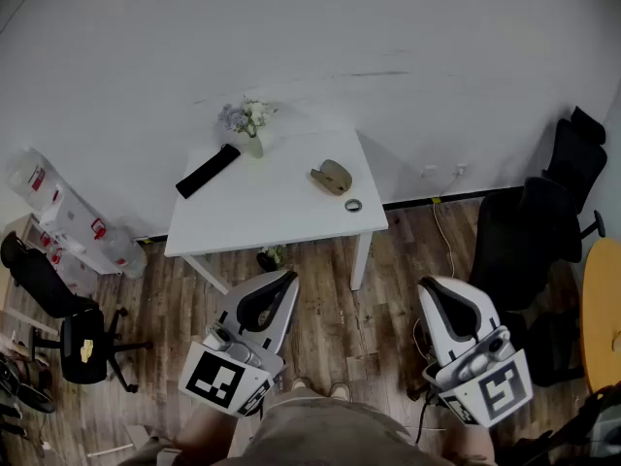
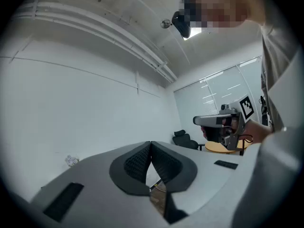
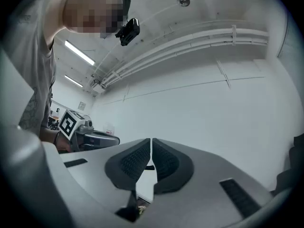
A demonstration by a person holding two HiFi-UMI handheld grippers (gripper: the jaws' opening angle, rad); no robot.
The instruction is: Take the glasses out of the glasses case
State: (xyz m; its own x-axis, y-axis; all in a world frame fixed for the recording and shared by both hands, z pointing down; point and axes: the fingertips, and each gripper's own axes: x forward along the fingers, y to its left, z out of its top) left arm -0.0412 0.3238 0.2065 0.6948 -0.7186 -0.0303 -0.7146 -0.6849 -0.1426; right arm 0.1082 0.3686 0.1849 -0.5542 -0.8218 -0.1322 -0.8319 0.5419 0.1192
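On the white table point(image 1: 281, 216), far ahead of me, lies a long black case point(image 1: 207, 171) at the left. A tan, rounded object point(image 1: 333, 176) rests at the right; what it is I cannot tell. No glasses are visible. My left gripper point(image 1: 277, 280) and right gripper point(image 1: 434, 287) are held close to the body above the wooden floor, well short of the table. In the left gripper view the left gripper point(image 2: 151, 144) has its pads touching and nothing between them. The right gripper point(image 3: 151, 140) is likewise shut and empty in its own view.
A small vase of flowers point(image 1: 247, 124) stands at the table's back edge. A small ring-shaped roll point(image 1: 353, 205) sits near the front right corner. Black office chairs point(image 1: 68, 328) point(image 1: 543, 212) flank the table. A round wooden tabletop point(image 1: 602, 309) is at far right.
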